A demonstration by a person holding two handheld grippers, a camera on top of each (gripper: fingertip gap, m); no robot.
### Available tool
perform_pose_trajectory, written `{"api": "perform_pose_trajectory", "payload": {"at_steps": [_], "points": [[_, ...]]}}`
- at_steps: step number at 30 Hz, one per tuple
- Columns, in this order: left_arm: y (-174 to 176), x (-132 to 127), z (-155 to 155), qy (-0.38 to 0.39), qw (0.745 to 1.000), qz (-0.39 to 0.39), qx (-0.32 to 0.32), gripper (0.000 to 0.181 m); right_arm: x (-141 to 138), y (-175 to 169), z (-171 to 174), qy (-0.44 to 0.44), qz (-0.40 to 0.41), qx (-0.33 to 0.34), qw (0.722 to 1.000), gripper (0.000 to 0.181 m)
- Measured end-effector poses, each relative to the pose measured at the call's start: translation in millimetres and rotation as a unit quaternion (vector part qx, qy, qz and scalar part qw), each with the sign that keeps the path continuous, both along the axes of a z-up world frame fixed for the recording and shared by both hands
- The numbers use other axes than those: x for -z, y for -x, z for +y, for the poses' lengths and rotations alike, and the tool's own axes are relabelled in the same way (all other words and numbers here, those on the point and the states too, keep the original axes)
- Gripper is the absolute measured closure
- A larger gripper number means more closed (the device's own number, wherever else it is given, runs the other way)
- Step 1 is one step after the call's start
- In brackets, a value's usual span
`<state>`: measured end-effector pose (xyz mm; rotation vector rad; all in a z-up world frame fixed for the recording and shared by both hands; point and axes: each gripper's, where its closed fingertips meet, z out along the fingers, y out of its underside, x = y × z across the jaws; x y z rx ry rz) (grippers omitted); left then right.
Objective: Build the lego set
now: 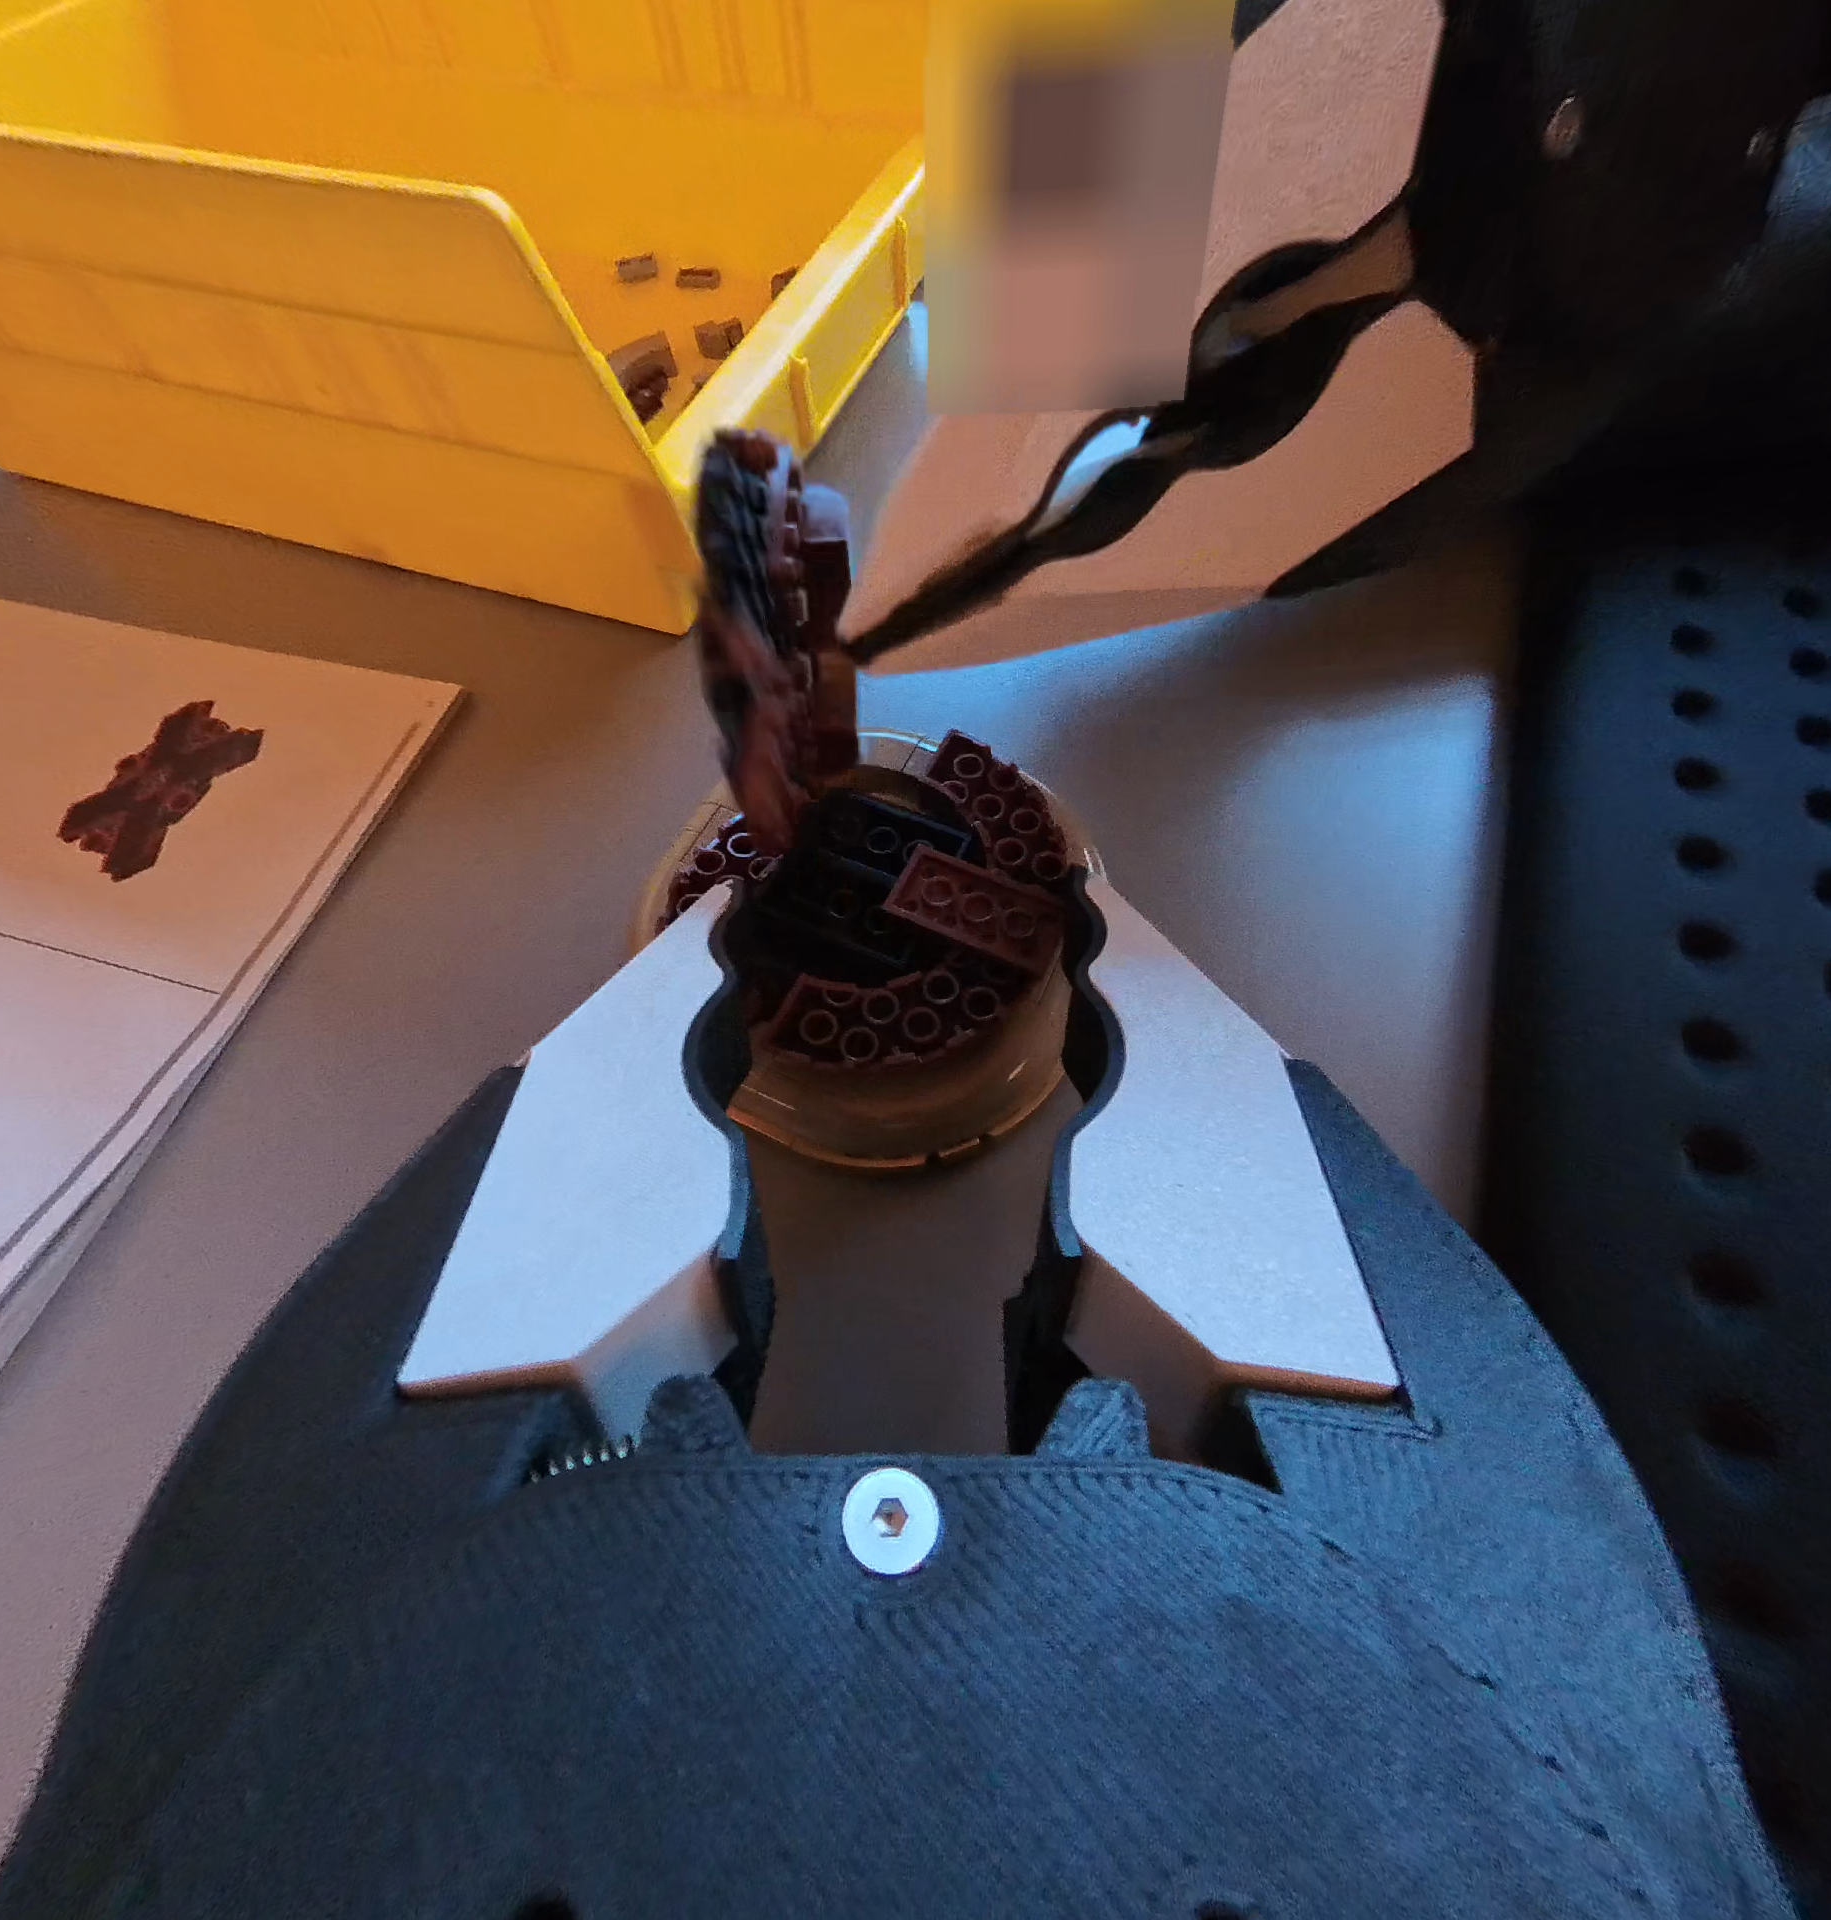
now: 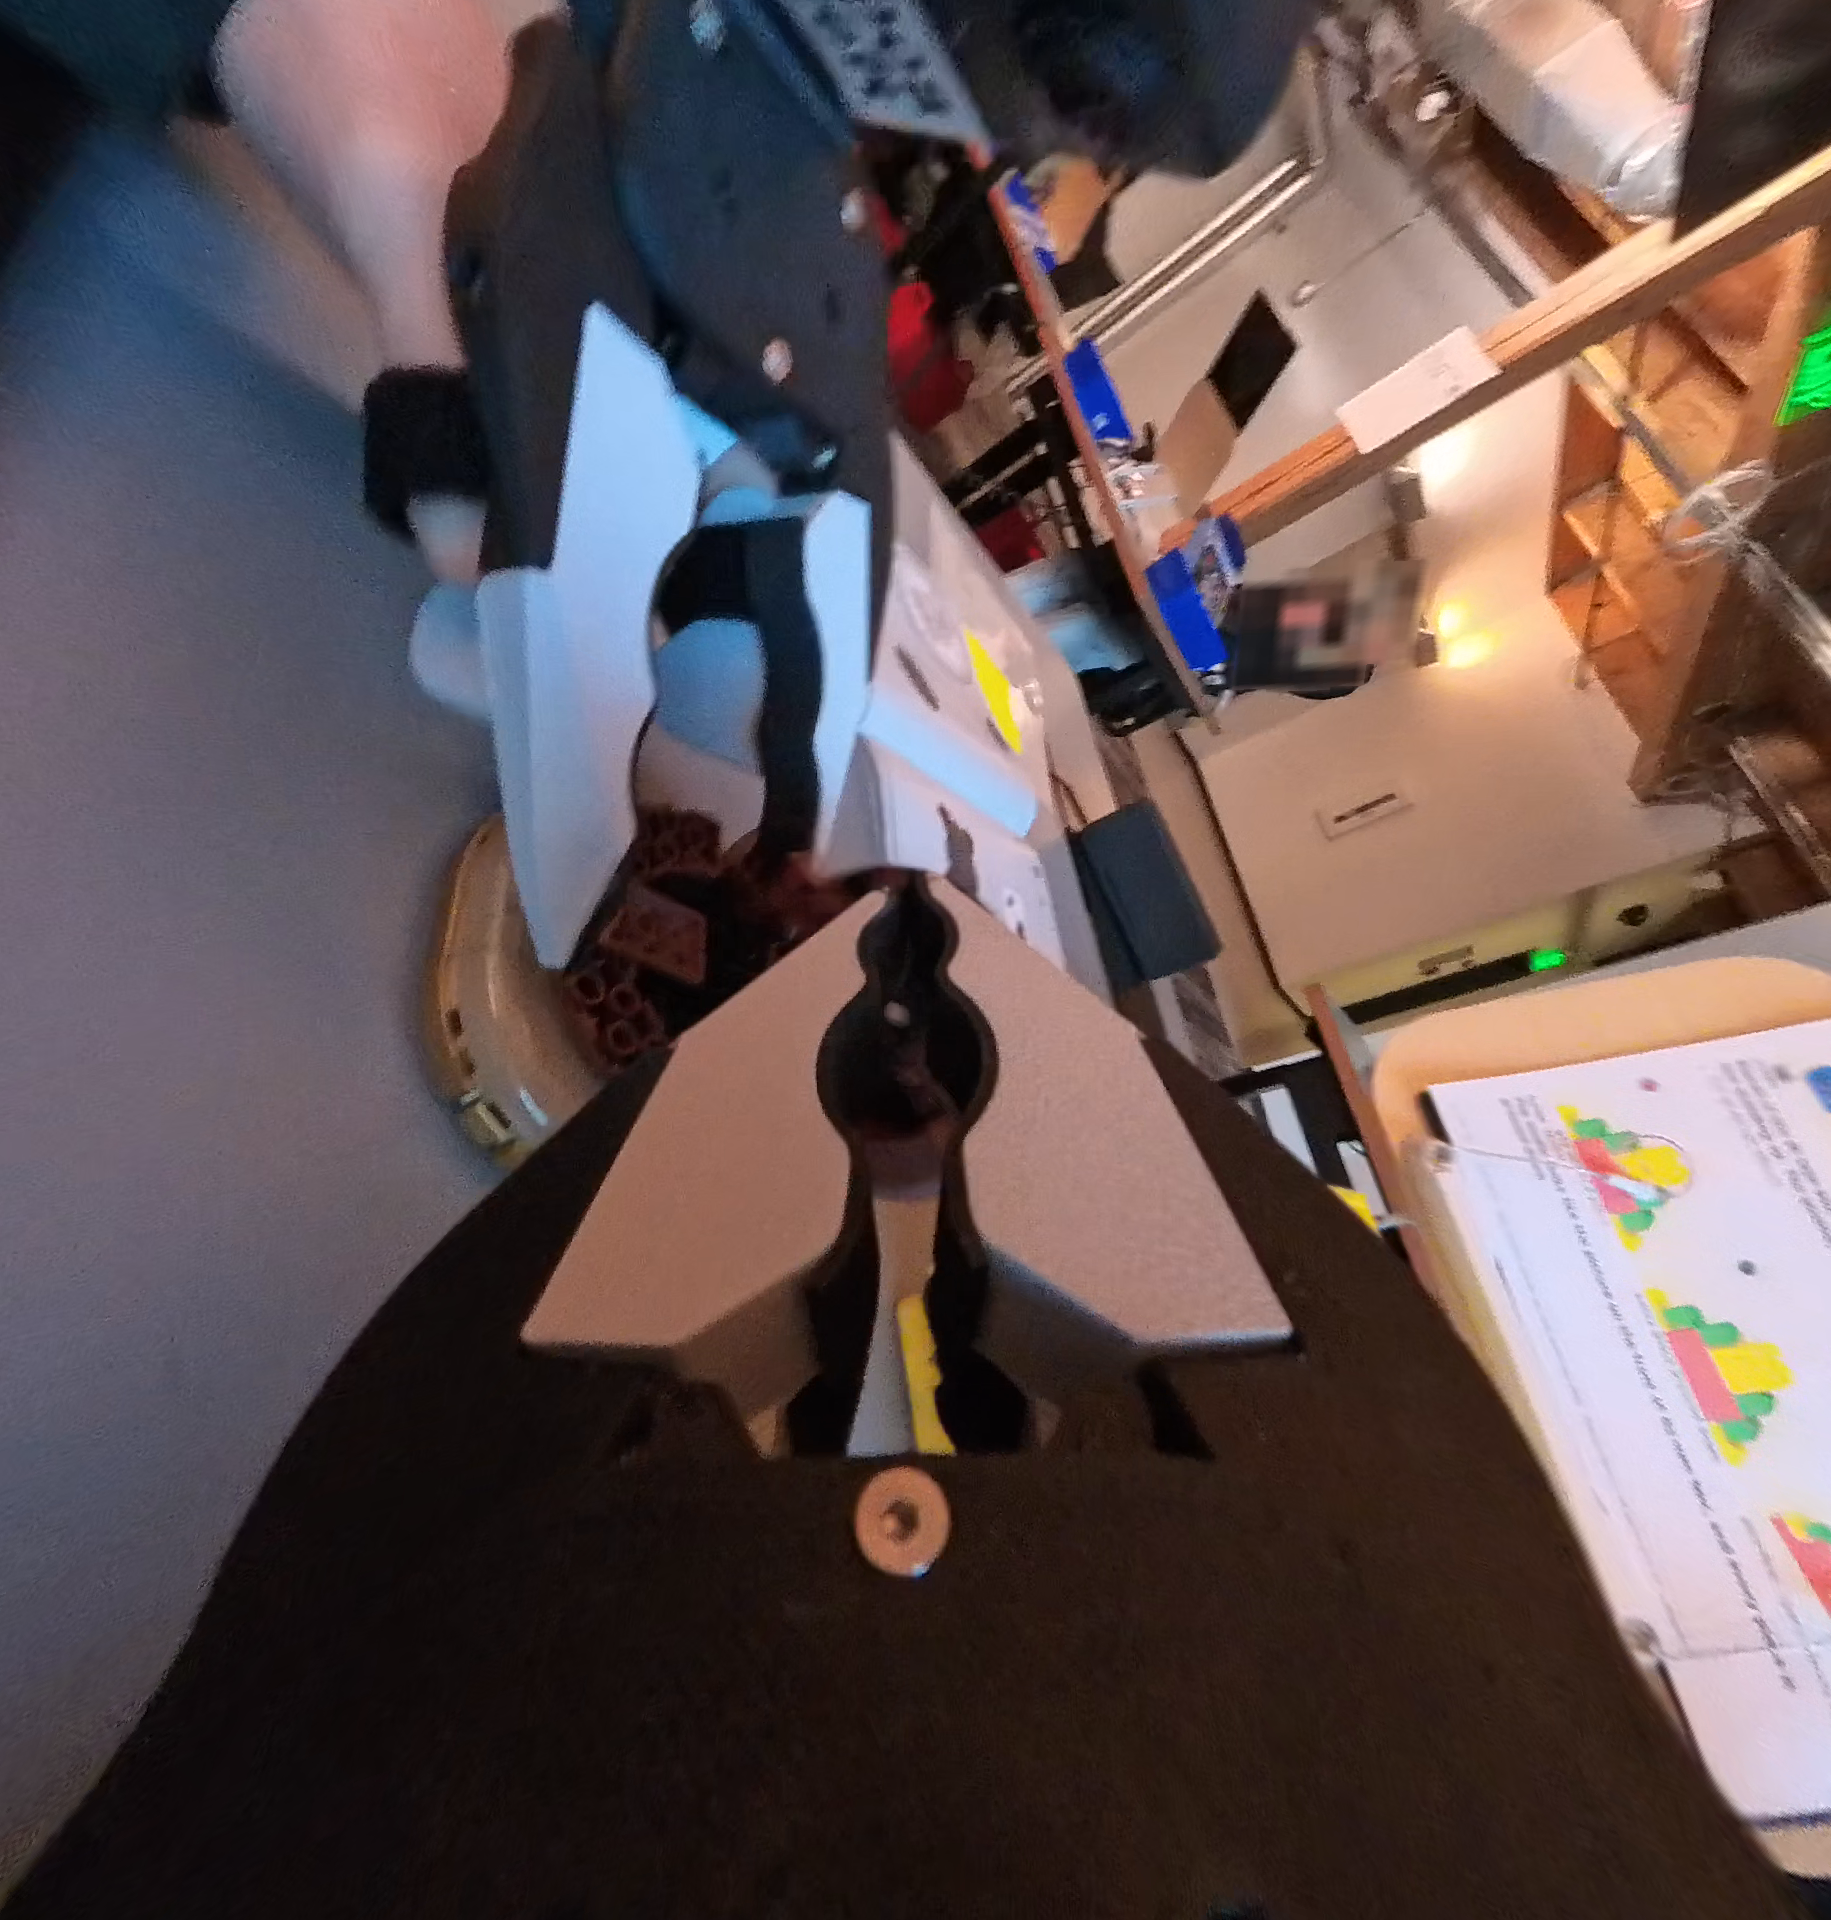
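Lego assembly [image 1: 776, 634] pinched, left view; right view: printed sheet [image 2: 1659, 1382].

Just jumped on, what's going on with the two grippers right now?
The left gripper is open, its fingers around a round container of dark red and black bricks on the grey table. The right gripper is shut on a dark brick assembly, held above that container. A yellow bin and an instruction booklet lie beside.
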<state>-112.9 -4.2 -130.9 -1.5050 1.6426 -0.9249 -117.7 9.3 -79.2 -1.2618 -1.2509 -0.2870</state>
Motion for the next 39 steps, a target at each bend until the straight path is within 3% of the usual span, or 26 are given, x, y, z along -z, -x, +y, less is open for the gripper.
{"api": "perform_pose_trajectory", "payload": {"at_steps": [8, 12, 15, 18, 22, 27, 39], "points": [[2, -1, 2, 0.012, 1.000, -0.001, 0.004, 0.122, 15, -8, -11, 0.063, -0.024, -0.045, 0.997, 0.181], [5, -1, 3, 0.012, 1.000, -0.001, 0.008, 0.122, 23, -38, -17, 0.131, -0.047, -0.035, 0.990, 0.181], [8, -1, 4, 0.013, 1.000, -0.001, 0.012, 0.122, 8, -71, -24, 0.203, 0.008, -0.027, 0.979, 0.181], [11, -1, 6, 0.011, 1.000, -0.001, 0.013, 0.122, 16, -108, -32, 0.315, 0.077, -0.003, 0.946, 0.163], [14, -1, 11, 0.010, 1.000, -0.001, 0.008, 0.121, 30, -138, -40, 0.377, 0.115, 0.008, 0.919, 0.159], [17, -1, 17, 0.005, 1.000, -0.002, -0.003, 0.118, 35, -130, -43, 0.408, 0.142, -0.014, 0.902, 0.152], [22, -2, 31, -0.006, 0.999, -0.004, -0.031, 0.108, 64, -131, -15, 0.443, 0.165, 0.080, 0.877, 0.150]]}}
